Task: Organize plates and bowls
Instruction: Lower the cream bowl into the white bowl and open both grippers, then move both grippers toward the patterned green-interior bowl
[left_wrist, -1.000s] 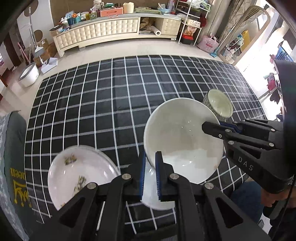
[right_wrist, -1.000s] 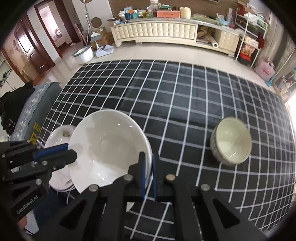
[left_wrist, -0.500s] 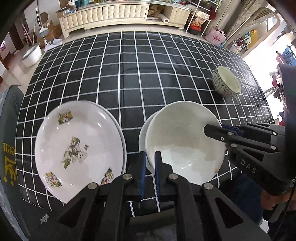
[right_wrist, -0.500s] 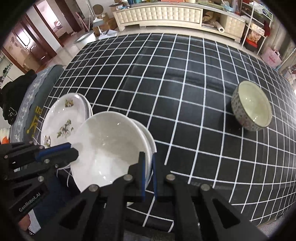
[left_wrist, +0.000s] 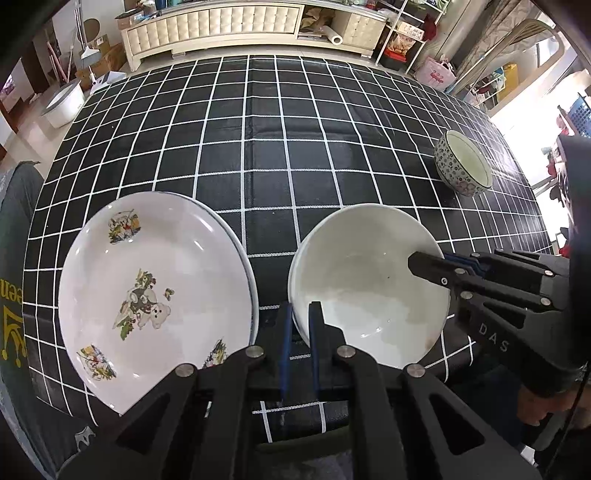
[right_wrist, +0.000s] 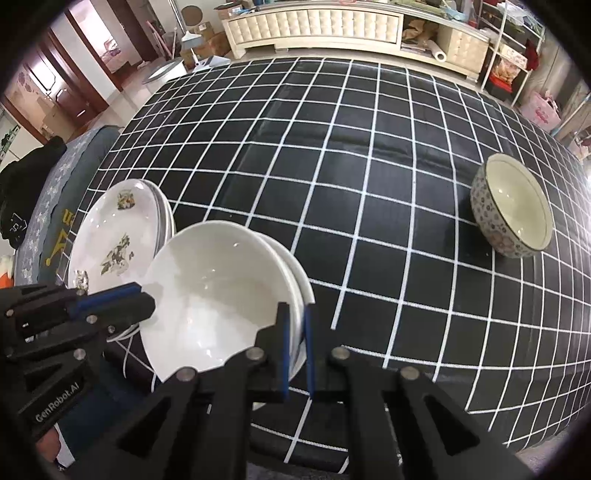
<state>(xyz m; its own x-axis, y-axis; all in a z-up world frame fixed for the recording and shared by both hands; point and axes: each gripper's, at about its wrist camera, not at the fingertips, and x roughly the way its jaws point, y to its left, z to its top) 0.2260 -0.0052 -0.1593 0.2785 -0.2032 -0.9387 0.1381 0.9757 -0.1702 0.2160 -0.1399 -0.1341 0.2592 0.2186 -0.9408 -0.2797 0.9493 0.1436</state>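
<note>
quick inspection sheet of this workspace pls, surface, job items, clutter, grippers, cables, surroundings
surface: table under a black cloth with a white grid, mostly bare.
job's things: white bowl held over another white dish at the near edge; stacked picture plates beside it; patterned bowl standing apart.
clutter: nothing seen on the table.
grippers: left gripper and right gripper each shut on the white bowl's rim, on opposite sides.
cables: one dark lead by the right gripper.
surroundings: cream sideboard with a loaded top, wire shelves, pink bag, basin on the floor.
</note>
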